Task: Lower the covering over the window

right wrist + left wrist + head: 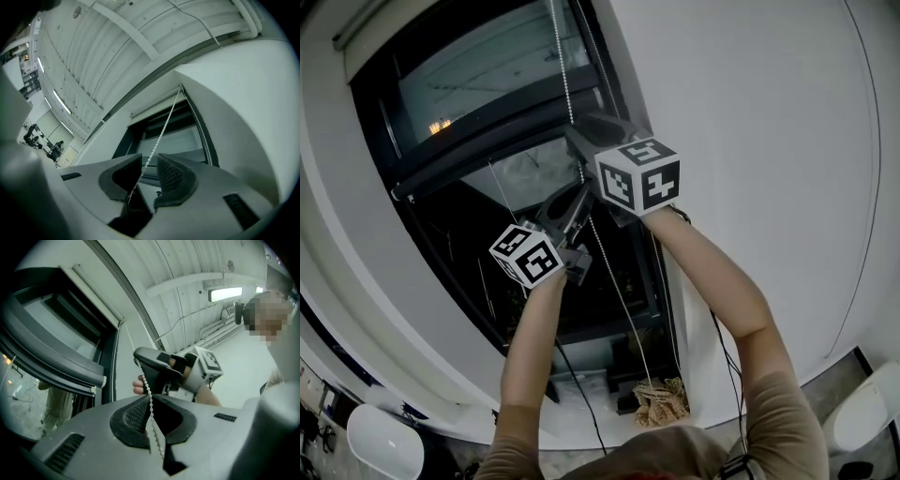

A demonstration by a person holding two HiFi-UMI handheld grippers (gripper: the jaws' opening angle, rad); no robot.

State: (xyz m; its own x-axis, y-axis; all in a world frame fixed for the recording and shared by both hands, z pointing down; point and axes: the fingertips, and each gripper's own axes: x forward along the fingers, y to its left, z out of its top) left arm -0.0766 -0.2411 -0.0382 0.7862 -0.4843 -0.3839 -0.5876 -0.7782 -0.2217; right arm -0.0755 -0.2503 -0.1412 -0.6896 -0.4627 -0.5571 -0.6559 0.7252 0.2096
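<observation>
A grey roller blind covers the upper part of the dark window, its bottom bar partway down. A white bead chain hangs at the window's right side. My left gripper is the lower one, shut on the bead chain, which runs between its pressed pads. My right gripper sits just above it. In the right gripper view its jaws stand apart, with the chain passing loose through the gap up to the blind. The right gripper also shows in the left gripper view.
A white wall lies right of the window. Below, the chain's loop ends near a woven bundle on the floor. White rounded seats stand at the lower corners. A black cable hangs under my arms.
</observation>
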